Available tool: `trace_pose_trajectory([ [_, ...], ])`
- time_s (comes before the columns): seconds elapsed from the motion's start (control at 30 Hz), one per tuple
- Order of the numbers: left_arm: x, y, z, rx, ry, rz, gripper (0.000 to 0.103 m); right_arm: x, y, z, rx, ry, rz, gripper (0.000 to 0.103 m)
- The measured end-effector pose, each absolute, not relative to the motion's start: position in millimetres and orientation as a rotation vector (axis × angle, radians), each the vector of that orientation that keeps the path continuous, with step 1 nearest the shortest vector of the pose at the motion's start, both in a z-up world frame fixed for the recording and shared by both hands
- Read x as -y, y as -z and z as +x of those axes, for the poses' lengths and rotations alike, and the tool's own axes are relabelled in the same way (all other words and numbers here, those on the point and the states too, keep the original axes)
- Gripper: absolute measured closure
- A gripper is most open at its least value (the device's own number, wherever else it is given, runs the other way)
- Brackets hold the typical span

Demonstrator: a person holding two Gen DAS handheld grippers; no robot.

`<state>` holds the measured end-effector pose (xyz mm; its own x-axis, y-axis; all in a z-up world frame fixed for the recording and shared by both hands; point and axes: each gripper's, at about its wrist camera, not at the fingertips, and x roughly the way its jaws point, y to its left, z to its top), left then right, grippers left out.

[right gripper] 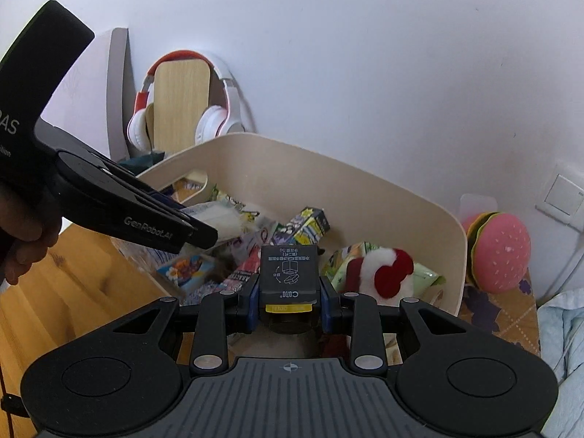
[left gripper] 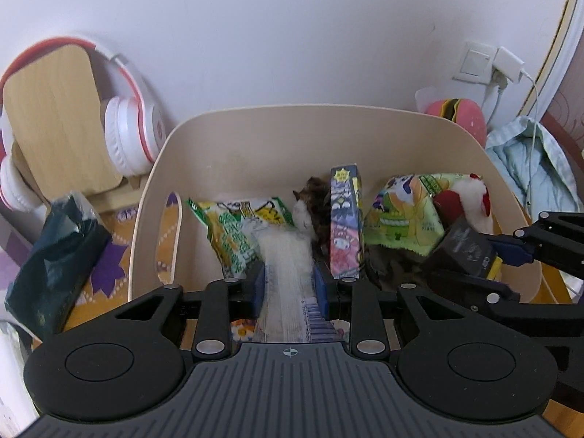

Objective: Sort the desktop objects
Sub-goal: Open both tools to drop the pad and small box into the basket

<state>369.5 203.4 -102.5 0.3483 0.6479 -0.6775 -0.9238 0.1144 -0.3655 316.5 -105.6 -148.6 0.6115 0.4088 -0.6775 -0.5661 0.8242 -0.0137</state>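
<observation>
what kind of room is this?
Likely a bedroom or home desk corner: headphones on a wooden stand, a burger plush, light-blue bedding, and a beige bin of snacks.

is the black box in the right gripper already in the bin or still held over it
Still held. The black box sits clamped between the right gripper fingers, over the beige bin.

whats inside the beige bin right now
Beige bin holds green snack packets, a tall cartoon carton and a red-and-white plush. Its floor is mostly covered.
</observation>
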Motion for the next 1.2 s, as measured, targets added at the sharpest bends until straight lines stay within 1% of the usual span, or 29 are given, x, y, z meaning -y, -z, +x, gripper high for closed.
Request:
trace_pose_trajectory([
  [0.03,-203.2,102.2,368.6,-0.397,-1.193,-0.858,0.062,106.3,149.1,316.7,-0.722,-0.568,-0.236,0.074],
  [0.07,-203.6,102.5,368.0,-0.408,-1.189,-0.868,0.054,105.8,150.1,317.6,-0.728,-0.565,-0.235,0.072],
  [0.1,-203.8,102.5,367.7,-0.422,-1.191,-0.875,0.04,106.5,150.9,317.8,-0.734,-0.563,-0.229,0.062],
  [0.13,-203.1,102.3,367.2,-0.431,-1.198,-0.877,0.036,109.1,150.3,317.0,-0.734,-0.558,-0.222,0.053],
  [0.17,-201.5,101.6,366.8,-0.431,-1.202,-0.873,0.035,110.5,149.7,316.5,-0.734,-0.557,-0.209,0.048],
  [0.2,-199.8,101.1,366.4,-0.43,-1.2,-0.871,0.034,112.0,148.7,315.6,-0.736,-0.553,-0.198,0.037],
  [0.23,-198.9,100.9,366.5,-0.434,-1.193,-0.875,0.033,113.0,147.1,315.0,-0.734,-0.549,-0.191,0.03],
  [0.3,-197.5,100.0,367.9,-0.447,-1.185,-0.884,0.033,114.1,143.7,314.1,-0.728,-0.543,-0.179,0.024],
  [0.37,-194.0,98.4,368.9,-0.451,-1.184,-0.877,0.033,115.0,140.2,313.4,-0.728,-0.536,-0.171,0.023],
  [0.43,-190.6,95.6,369.6,-0.447,-1.186,-0.875,0.033,115.8,137.2,312.3,-0.73,-0.529,-0.163,0.015],
  [0.67,-177.4,83.4,371.4,-0.428,-1.193,-0.876,0.033,120.5,129.8,301.4,-0.728,-0.515,-0.158,0.012],
  [0.73,-173.3,80.1,371.6,-0.429,-1.191,-0.874,0.033,121.7,127.7,298.4,-0.728,-0.51,-0.154,0.007],
  [0.8,-168.6,76.6,372.5,-0.433,-1.192,-0.869,0.033,123.8,126.3,295.9,-0.722,-0.504,-0.149,0.005],
  [0.97,-153.0,68.8,372.4,-0.421,-1.209,-0.859,0.033,129.6,122.6,288.4,-0.716,-0.492,-0.142,0.0],
  [1.2,-127.6,54.9,370.7,-0.441,-1.258,-0.793,0.033,141.4,117.5,271.7,-0.724,-0.482,-0.136,0.0],
])
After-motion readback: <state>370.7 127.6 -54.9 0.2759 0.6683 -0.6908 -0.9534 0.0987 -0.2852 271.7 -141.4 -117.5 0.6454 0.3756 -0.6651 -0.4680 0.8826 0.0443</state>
